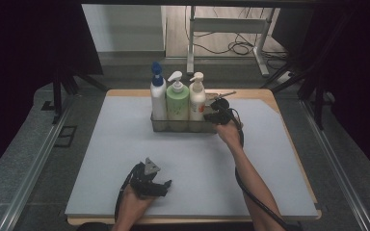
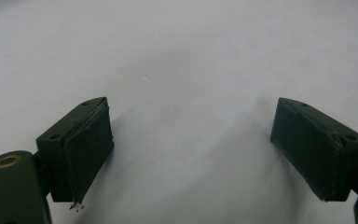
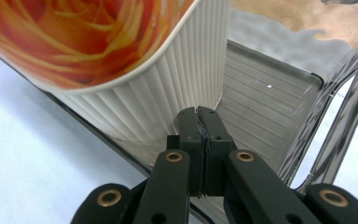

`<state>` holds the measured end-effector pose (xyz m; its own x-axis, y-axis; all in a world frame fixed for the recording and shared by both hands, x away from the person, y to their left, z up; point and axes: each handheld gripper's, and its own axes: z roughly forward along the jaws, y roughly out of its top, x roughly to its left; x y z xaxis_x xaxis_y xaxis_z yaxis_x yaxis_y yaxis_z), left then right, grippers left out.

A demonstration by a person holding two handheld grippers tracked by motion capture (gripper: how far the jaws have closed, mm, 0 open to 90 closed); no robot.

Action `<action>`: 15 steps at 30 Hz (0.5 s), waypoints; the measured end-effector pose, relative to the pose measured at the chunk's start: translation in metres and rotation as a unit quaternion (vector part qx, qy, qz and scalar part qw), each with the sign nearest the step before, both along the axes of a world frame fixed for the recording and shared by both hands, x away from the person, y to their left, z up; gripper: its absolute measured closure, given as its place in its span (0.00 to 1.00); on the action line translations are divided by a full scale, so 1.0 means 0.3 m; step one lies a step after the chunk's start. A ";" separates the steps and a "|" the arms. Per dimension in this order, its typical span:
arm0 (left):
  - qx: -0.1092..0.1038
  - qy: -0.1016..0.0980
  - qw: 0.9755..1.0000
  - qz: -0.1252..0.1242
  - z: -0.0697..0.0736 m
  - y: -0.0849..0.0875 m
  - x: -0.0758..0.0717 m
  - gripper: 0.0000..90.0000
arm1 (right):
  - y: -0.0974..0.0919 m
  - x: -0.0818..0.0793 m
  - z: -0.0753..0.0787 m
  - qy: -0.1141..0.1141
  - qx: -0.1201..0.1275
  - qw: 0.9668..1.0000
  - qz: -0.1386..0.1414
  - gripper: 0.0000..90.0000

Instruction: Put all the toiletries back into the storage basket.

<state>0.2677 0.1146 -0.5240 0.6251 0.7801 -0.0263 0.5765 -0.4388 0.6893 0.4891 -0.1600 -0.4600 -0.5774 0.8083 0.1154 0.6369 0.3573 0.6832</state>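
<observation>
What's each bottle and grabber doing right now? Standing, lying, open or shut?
Blue-capped bottle: upright in the bin.
Green bottle: upright in the bin, middle.
Cream bottle: upright in the bin, rightmost.
Bin: upright on the mat, its right end free of bottles.
Left hand-held gripper: open, nothing between the jaws, over the mat.
Right hand-held gripper: shut, at the bin's near wall.

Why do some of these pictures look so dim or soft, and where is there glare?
High view: dark at both sides, the grey mat evenly lit, bottles faintly soft. Left gripper view: pale mat washed out, soft shadows under the open left gripper. Right gripper view: reflections glare on the clear tray; the rose-printed bottle close up is blurred.
</observation>
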 end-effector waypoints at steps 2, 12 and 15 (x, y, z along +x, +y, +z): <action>0.000 0.000 1.000 0.000 0.000 0.000 0.000 0.14 | 0.000 -0.002 0.001 -0.001 0.001 1.000 0.001 0.99; 0.001 0.000 1.000 0.000 0.000 0.000 0.000 0.14 | 0.004 -0.011 0.008 -0.005 -0.001 1.000 0.010 0.99; 0.001 0.000 1.000 0.000 0.000 0.000 0.000 0.14 | 0.004 -0.015 0.011 -0.004 0.003 1.000 0.010 0.99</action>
<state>0.2678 0.1148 -0.5239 0.6258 0.7796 -0.0246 0.5763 -0.4409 0.6881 0.4846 -0.1588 -0.4567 -0.5946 0.7957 0.1155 0.6244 0.3665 0.6898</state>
